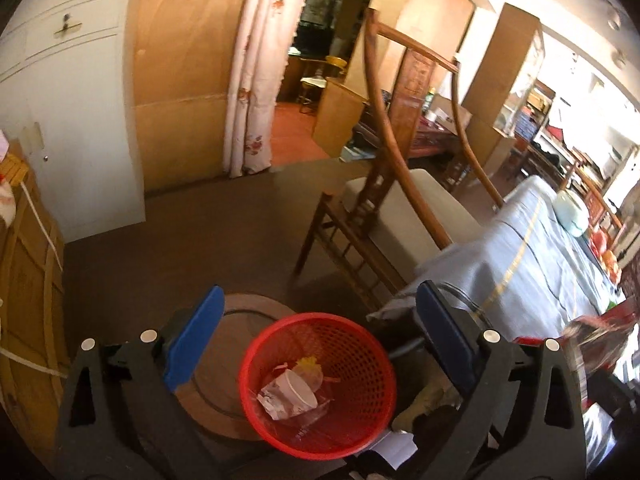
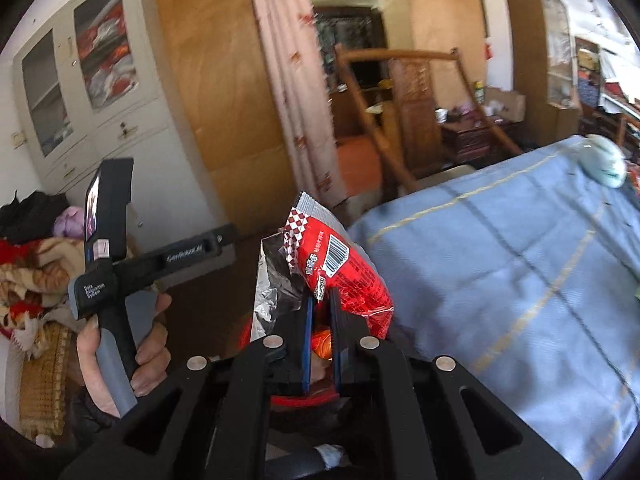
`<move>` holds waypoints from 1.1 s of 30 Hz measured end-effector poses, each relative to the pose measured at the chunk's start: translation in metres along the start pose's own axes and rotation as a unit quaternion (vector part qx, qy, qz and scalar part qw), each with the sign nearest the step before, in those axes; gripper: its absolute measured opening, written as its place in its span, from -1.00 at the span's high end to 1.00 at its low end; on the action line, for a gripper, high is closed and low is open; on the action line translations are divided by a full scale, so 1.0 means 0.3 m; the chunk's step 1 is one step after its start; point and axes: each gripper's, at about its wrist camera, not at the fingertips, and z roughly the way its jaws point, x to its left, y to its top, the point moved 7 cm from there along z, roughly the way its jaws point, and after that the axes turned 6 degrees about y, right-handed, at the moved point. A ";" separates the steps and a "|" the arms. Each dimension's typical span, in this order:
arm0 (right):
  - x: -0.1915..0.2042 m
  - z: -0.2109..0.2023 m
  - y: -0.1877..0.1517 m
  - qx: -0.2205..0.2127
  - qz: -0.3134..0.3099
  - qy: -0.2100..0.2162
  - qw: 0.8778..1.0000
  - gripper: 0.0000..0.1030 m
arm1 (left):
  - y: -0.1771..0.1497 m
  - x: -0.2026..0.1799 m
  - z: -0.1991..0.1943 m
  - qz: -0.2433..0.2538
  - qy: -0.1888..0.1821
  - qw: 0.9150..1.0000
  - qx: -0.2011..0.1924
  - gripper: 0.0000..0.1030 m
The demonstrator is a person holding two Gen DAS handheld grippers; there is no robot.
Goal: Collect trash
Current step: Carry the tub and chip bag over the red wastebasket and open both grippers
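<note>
Right tongs (image 2: 320,320) gripping red snack wrapper (image 2: 344,276), left tongs (image 1: 316,336) spread above red basket (image 1: 318,384)

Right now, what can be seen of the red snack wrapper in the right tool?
The snack wrapper is a crinkled red foil bag with a white barcode panel, a red-and-white checkered band near its top and a silvery lining showing where it gapes open on the left. It stands upright, pinched at its lower part by the shut right tool, which is all that visibly touches it. The blue tablecloth lies to its right, and part of something red shows below it.
</note>
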 end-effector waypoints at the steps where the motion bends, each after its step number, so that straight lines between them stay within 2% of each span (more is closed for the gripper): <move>1: 0.015 0.030 0.003 0.007 -0.002 0.008 1.000 0.81 | 0.004 0.007 0.001 -0.003 0.005 1.000 -0.001 -0.81; 4: 0.051 0.115 0.012 0.028 -0.005 0.038 0.999 0.73 | 0.023 0.049 0.008 -0.015 0.019 1.000 -0.007 -0.81; 7: 0.071 0.169 0.015 0.036 -0.005 0.056 0.998 0.25 | 0.028 0.080 0.014 -0.023 0.023 0.999 -0.007 -0.81; 11: 0.077 0.170 0.014 0.034 -0.009 0.058 0.998 0.25 | 0.027 0.088 0.017 -0.027 0.024 0.999 -0.006 -0.81; 18: 0.021 0.081 0.022 0.008 -0.007 0.033 0.999 0.24 | 0.016 0.041 0.005 -0.008 0.015 1.000 -0.004 -0.81; 26: -0.052 -0.068 0.004 -0.032 0.006 -0.007 0.999 0.11 | -0.020 -0.080 -0.067 0.034 -0.010 0.999 -0.010 -0.81; 33: -0.119 -0.225 -0.018 -0.075 0.023 -0.039 0.996 -0.07 | -0.047 -0.210 -0.170 0.081 -0.022 0.996 -0.033 -0.85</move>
